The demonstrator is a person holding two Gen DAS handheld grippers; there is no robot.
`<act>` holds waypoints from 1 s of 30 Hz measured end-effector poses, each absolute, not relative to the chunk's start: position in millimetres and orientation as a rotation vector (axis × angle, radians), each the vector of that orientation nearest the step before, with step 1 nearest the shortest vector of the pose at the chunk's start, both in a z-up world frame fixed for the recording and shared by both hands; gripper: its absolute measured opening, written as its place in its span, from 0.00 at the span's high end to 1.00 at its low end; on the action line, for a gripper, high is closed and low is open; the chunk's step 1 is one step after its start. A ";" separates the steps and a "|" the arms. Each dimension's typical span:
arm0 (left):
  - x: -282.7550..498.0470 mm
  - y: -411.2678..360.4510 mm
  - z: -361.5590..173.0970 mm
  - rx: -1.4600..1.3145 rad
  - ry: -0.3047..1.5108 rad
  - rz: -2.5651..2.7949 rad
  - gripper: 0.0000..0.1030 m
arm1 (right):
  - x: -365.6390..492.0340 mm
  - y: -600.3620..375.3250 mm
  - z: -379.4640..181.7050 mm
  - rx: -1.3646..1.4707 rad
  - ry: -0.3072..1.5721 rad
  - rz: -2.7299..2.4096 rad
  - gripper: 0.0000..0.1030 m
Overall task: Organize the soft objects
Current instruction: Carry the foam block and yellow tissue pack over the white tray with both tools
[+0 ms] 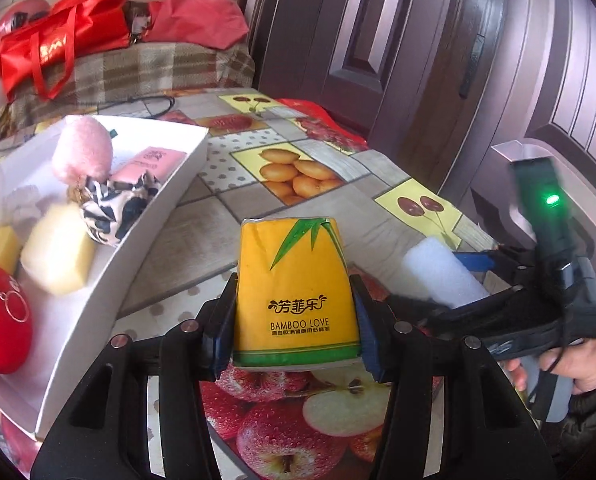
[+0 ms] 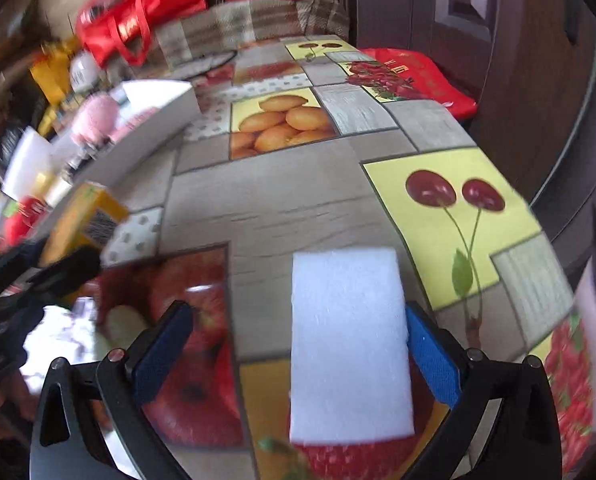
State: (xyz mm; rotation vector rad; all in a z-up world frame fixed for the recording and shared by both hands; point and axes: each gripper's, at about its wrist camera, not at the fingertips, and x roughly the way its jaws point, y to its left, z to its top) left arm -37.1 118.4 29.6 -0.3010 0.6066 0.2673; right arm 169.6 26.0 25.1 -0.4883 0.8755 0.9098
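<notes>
On fruit-print table [image 2: 298, 208]: tissue pack, white sponge, white tray.

Between pads of left gripper [image 1: 295, 316], clamped upright: yellow tissue pack [image 1: 295, 292], just right of tray [image 1: 109, 280]. Inside tray: pink pom-pom [image 1: 83, 150], pink pack [image 1: 149, 164], spotted scrunchie [image 1: 113, 208], cream sponge [image 1: 57, 256], red plush [image 1: 1, 316]. Right gripper [image 2: 298, 356] spread wide, straddling white sponge [image 2: 350, 344]; right pad touching sponge edge, left pad well apart. Sponge flat on table.
</notes>
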 end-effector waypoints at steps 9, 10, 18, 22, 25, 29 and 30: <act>-40.0 112.4 33.8 -0.250 0.587 0.275 0.51 | 163.7 9.9 24.7 -0.491 0.841 0.892 0.07; -40.1 112.1 33.8 -0.250 0.586 0.274 0.51 | 165.3 7.5 26.2 -0.480 0.832 0.885 0.19; -58.0 102.7 44.4 -0.206 0.475 0.309 0.51 | 161.0 1.8 44.4 -0.363 0.775 1.000 0.52; -77.5 95.0 52.2 -0.142 0.381 0.366 0.51 | 145.3 -1.5 77.6 -0.177 0.597 1.052 0.52; -97.6 91.2 55.9 -0.067 0.326 0.413 0.51 | 132.9 -0.3 84.6 -0.088 0.476 1.050 0.52; -131.2 107.4 57.4 -0.047 0.306 0.492 0.51 | 121.3 16.3 71.1 -0.102 0.446 1.072 0.52; -139.6 115.1 57.4 -0.058 0.305 0.515 0.51 | 117.9 23.1 67.5 -0.134 0.453 1.085 0.52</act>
